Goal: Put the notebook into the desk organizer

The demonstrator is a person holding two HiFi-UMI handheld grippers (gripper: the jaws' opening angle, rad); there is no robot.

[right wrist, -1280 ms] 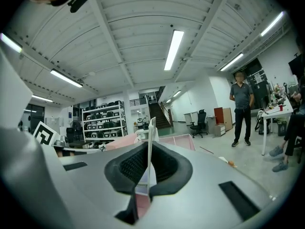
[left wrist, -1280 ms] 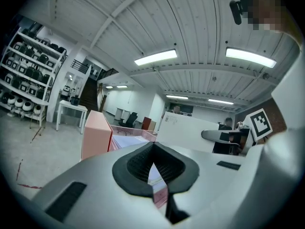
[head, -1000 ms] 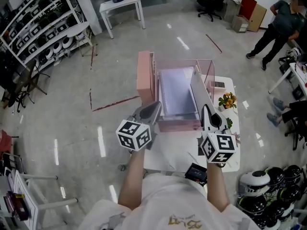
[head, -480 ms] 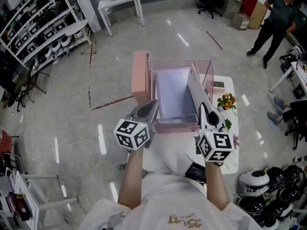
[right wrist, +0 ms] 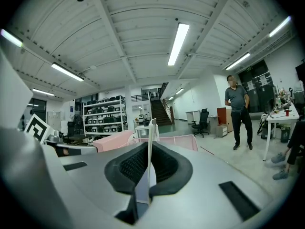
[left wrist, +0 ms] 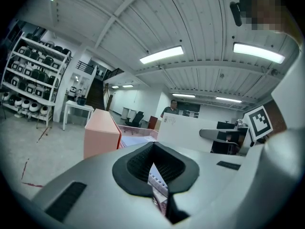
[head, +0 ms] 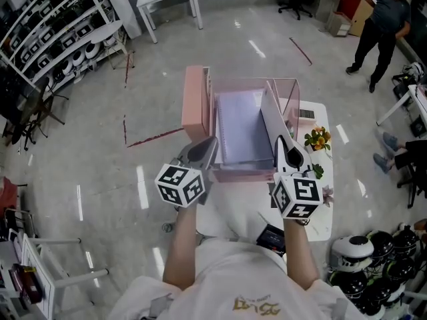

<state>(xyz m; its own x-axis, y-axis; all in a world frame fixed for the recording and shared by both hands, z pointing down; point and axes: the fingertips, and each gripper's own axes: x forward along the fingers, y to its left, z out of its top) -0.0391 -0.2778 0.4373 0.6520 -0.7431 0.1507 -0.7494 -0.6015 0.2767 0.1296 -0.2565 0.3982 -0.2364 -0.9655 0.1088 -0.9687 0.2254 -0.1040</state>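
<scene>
Two hand-held grippers carry an open notebook [head: 243, 129] between them, and little has changed over the last second. I have eased both slightly forward, and the book sits against the desk organizer [head: 247, 175] much as it did. The left hand-held gripper [head: 212, 145] is closed on the near left edge of the pages. Its own view shows wire spiral binding and ruled paper pinched in the slit between the dark ribbed pads. The right hand-held gripper [head: 282, 142] is clamped tight on the cover [head: 272, 119], a thin, stiff, pale sheet that stands on edge and rises straight up between its pads. The page block appears to lie sloping inside the organizer's wide compartment, with its near edge just behind the front wall. From that I judge the insertion is nearly done. What remains is to bring the raised cover down and let go. The organizer is pink and boxy, with a solid opaque block on its left and thin, see-through tinted walls round the rest. Those walls look rigid and slick. The pages are pale lavender-white and flexible. The organizer stands on a smooth white bench [head: 233, 209], with a small bunch of orange flowers [head: 316, 139] near its right side.
</scene>
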